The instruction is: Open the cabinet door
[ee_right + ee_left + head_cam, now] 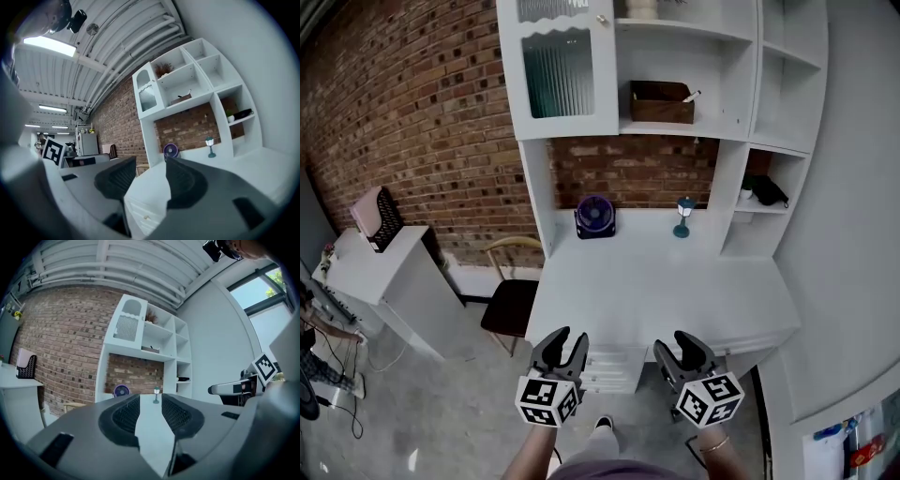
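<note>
Cabinet door (562, 75) seems closed, well apart from left tongs (567, 337) and right tongs (675, 344), both gaping empty

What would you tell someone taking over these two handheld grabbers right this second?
Left gripper: open, empty.
Right gripper: open, empty.
Both are held level at the near edge of the desk, well short of the target.
Cabinet door: ribbed glass, top left of the shelf unit, shut; its knob sits on the right edge.
Done: nothing yet.
To do: reach up, grip the knob, swing the door open.
</note>
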A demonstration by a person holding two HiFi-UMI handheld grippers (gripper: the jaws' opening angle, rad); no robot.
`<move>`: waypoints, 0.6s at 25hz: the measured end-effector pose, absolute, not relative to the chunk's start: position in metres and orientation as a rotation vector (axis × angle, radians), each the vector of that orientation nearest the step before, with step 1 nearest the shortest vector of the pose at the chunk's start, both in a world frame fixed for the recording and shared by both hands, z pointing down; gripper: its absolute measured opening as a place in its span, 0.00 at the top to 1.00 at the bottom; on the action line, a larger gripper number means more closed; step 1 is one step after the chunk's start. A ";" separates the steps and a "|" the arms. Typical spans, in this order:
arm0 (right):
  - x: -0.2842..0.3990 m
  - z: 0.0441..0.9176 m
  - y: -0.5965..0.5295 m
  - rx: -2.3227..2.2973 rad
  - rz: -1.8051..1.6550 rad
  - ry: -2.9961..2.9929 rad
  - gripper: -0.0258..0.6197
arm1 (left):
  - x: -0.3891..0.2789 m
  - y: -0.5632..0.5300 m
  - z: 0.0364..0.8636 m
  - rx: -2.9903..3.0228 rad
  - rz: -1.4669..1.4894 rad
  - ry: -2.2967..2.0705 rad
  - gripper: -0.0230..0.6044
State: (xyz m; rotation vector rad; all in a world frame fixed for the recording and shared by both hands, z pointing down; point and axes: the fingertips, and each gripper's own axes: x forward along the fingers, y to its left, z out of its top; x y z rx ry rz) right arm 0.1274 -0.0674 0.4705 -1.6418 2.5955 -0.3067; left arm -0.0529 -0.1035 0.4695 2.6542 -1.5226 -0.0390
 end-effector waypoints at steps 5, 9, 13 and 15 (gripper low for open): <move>0.120 0.431 -0.146 -1.593 -0.204 2.592 0.66 | -0.056 -0.185 0.429 2.732 -0.082 -1.535 0.75; 0.113 0.395 -0.202 -1.556 -0.133 2.564 0.66 | -0.058 -0.240 0.393 2.810 -0.121 -1.535 0.75; 0.105 0.360 -0.247 -1.522 -0.056 2.547 0.67 | -0.058 -0.290 0.358 2.878 -0.173 -1.523 0.75; 0.102 0.346 -0.265 -1.503 -0.027 2.542 0.66 | -0.055 -0.309 0.345 2.906 -0.200 -1.505 0.75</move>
